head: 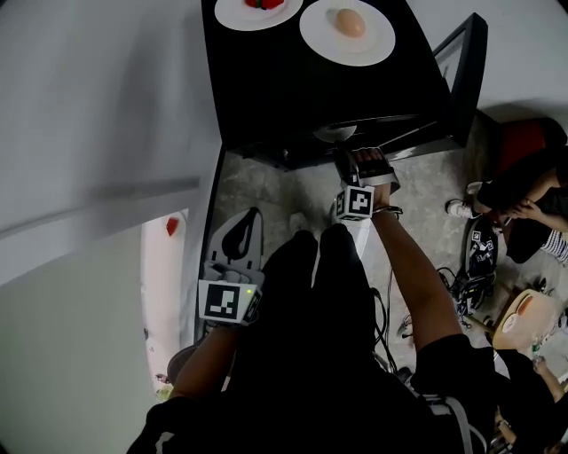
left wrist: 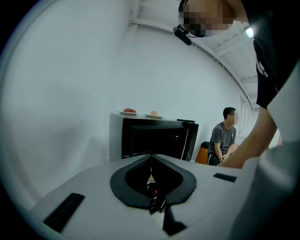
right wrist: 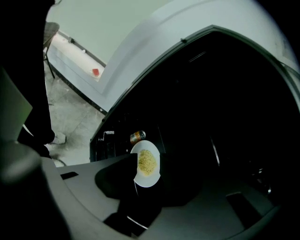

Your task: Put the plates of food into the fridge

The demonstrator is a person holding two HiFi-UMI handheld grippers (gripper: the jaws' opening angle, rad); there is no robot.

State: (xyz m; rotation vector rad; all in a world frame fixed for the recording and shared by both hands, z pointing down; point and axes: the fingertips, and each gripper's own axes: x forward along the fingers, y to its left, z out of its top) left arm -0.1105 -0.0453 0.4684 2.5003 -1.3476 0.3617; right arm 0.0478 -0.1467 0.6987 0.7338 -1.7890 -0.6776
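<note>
Noodle plate point(right wrist: 147, 163), inside fridge point(right wrist: 225, 93) (right gripper view)

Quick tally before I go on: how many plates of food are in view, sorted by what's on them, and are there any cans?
Plate with red food: 1
Plate with a pale round food: 1
Plate with yellow food: 1
Can: 1
Total: 4

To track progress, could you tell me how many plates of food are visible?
3: the red-fruit plate and egg plate on top of the fridge, the yellow-food plate inside it; more may be hidden.
</note>
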